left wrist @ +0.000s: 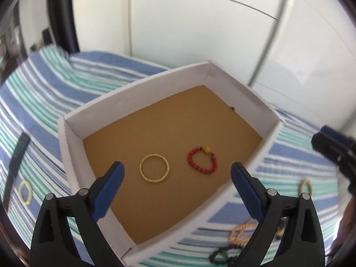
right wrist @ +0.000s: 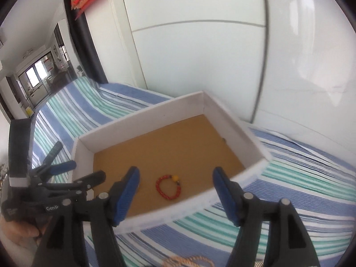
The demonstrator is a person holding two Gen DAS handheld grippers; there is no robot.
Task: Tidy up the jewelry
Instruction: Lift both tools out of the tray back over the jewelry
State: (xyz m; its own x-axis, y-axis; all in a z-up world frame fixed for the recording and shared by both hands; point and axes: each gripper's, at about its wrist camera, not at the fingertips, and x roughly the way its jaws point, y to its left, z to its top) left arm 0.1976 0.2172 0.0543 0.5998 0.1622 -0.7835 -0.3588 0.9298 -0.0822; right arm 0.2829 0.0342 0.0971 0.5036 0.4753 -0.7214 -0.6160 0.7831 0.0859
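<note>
A white box point(left wrist: 133, 89) with a brown floor sits on a striped cloth. Inside lie a gold bangle point(left wrist: 154, 168) and a red bead bracelet point(left wrist: 202, 160) with one yellow bead. My left gripper point(left wrist: 177, 166) hangs open above the box's near corner, nothing between its fingers. My right gripper point(right wrist: 176, 171) is also open and empty, above the box's near wall, and the red bead bracelet point(right wrist: 168, 187) lies below between its fingers. The left gripper point(right wrist: 75, 169) shows at the box's left side. In the left wrist view the right gripper point(left wrist: 333, 149) enters at the right edge.
Loose on the striped cloth point(left wrist: 55, 93) lie a pale yellow bracelet point(left wrist: 25, 192) at left, a gold bracelet point(left wrist: 305, 185) at right, and a peach beaded one point(left wrist: 241, 233) and a dark green beaded one point(left wrist: 222, 255) near the front. White cupboard doors point(right wrist: 200, 55) stand behind.
</note>
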